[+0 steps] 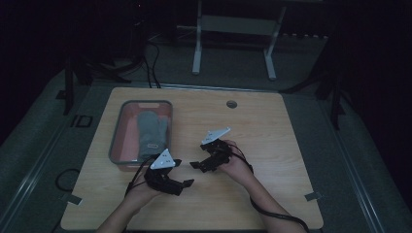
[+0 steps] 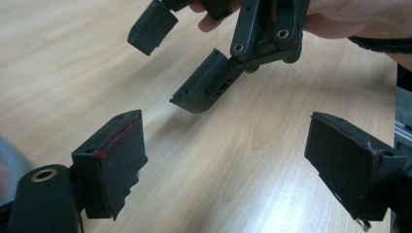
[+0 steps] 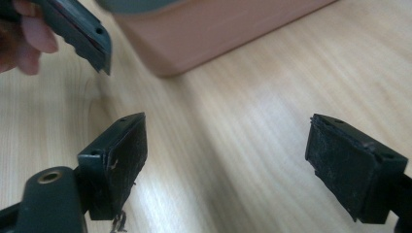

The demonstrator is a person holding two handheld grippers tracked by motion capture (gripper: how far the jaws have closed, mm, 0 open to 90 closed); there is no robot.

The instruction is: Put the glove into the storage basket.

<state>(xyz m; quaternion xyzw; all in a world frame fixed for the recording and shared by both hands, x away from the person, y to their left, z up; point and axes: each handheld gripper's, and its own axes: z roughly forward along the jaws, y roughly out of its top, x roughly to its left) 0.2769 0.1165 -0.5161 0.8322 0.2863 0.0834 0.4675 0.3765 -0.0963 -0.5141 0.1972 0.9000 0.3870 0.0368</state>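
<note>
Lying flat in the tray [image 1: 115, 141] at the table's [image 1: 272, 145] left side was one grey oven mitt [image 1: 150, 133], cuff end toward the near rim and a small label showing close to that end. Left gripper [image 1: 180, 174]: held low over bare wood just beside the tray's near right corner, jaws spread wide, nothing between them; in its own view both pads [image 2: 340, 162] stood well apart over plain tabletop. Right gripper [image 1: 197, 156]: facing the left one, near it but apart, jaws likewise wide and empty; its own view caught the tray's pinkish wall [image 3: 214, 34] ahead. Item judged soft, light, padded and limp, likely to fold and droop when lifted from a single point. Not fragile; fabric surface should grip well against the pads. Suggested hold: pinch the cuff edge nearest the grippers, reaching over the tray rim, with the second gripper free to steady the tray or take the fingertip end
</note>
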